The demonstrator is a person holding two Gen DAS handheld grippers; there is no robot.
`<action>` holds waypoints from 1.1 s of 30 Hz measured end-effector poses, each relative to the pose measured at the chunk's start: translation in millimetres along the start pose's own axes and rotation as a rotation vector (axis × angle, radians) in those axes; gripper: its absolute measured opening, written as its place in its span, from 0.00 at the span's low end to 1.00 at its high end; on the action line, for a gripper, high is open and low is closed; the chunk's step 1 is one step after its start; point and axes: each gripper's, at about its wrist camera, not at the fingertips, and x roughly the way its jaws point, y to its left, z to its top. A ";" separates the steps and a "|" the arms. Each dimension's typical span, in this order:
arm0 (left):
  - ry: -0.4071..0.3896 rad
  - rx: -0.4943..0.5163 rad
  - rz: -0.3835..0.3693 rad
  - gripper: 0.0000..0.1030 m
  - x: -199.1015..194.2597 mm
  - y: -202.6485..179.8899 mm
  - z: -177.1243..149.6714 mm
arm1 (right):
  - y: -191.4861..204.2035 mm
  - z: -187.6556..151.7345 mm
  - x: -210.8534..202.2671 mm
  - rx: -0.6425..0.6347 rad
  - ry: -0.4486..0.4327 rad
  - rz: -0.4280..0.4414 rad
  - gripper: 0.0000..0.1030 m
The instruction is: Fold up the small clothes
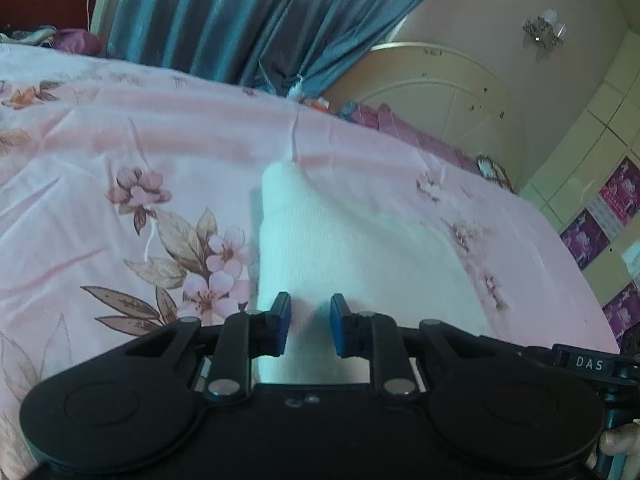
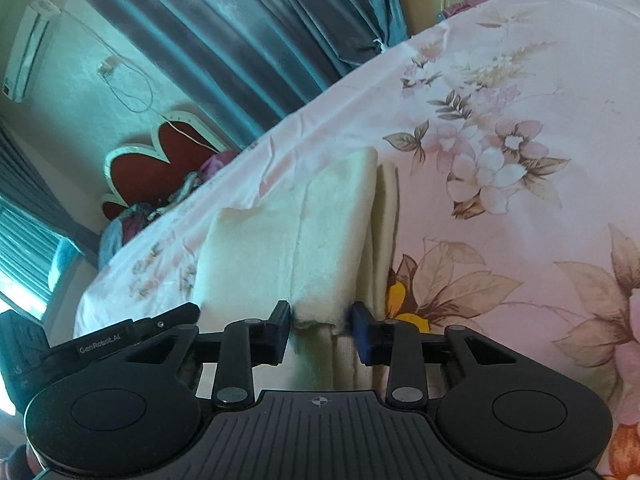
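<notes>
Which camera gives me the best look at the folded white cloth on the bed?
The right wrist view: the folded white cloth shows its layered edges and creases against the pink floral bedsheet. The left wrist view shows the same cloth washed out, a plain white shape with little fold detail.

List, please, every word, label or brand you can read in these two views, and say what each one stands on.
"DAS": on a black block at the right edge of the left wrist view, beside the left gripper.
"GenRobot.AI": on a black bar at the left of the right wrist view, beside the right gripper.
Purple wall posters: any print is too blurred to read.
</notes>
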 end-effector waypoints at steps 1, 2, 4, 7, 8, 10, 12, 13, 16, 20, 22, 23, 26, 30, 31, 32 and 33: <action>0.004 -0.002 -0.012 0.17 -0.8 -0.4 0.9 | 1.2 0.0 -1.3 -0.008 -0.009 -0.008 0.11; 0.003 -0.010 -0.049 0.13 -3.7 -0.8 2.2 | 3.2 0.7 -5.4 -0.019 -0.016 -0.019 0.11; 0.034 0.009 -0.104 0.12 -4.4 -8.1 2.4 | 11.0 0.4 -13.8 -0.073 -0.028 -0.042 0.10; 0.062 0.099 -0.039 0.12 7.7 -22.9 -4.7 | 8.9 -2.4 -3.1 -0.086 0.017 -0.095 0.10; 0.063 0.081 -0.041 0.12 9.9 -21.8 -5.2 | 4.1 -3.3 1.6 -0.068 0.022 -0.104 0.10; 0.072 0.048 -0.046 0.12 10.7 -19.7 -4.5 | -0.3 -5.2 2.9 -0.041 0.016 -0.102 0.10; 0.075 0.081 -0.042 0.12 10.0 -21.3 -5.0 | 1.9 -6.6 0.9 -0.046 0.011 -0.120 0.10; 0.078 0.088 -0.045 0.12 8.7 -21.0 -5.1 | 3.0 -7.1 -0.7 -0.045 0.006 -0.125 0.10; 0.065 0.051 -0.107 0.15 -8.2 -15.0 -4.1 | 14.1 -9.9 -13.3 -0.056 -0.017 -0.162 0.38; 0.027 0.037 -0.147 0.15 -43.9 -5.1 -22.3 | 37.9 -26.0 -44.3 -0.136 -0.032 -0.137 0.38; 0.015 0.054 -0.137 0.15 -58.3 -3.8 -34.9 | 52.8 -40.6 -53.0 -0.187 -0.022 -0.112 0.37; 0.019 0.063 -0.137 0.15 -63.4 -3.3 -41.8 | 59.7 -47.8 -52.6 -0.212 0.000 -0.107 0.36; 0.069 0.060 -0.149 0.15 -69.4 -2.8 -63.1 | 76.4 -72.6 -41.9 -0.321 0.104 -0.171 0.26; 0.146 0.036 -0.178 0.15 -63.3 -5.0 -92.8 | 76.4 -95.9 -32.5 -0.410 0.193 -0.256 0.24; 0.143 0.041 -0.180 0.15 -65.8 -3.6 -93.1 | 76.0 -95.6 -33.5 -0.411 0.199 -0.258 0.24; 0.142 0.042 -0.178 0.15 -67.5 -3.4 -90.0 | 77.6 -92.3 -35.5 -0.410 0.194 -0.259 0.24; 0.131 0.033 -0.178 0.18 -69.5 -1.7 -84.6 | 79.5 -87.3 -40.4 -0.408 0.160 -0.255 0.25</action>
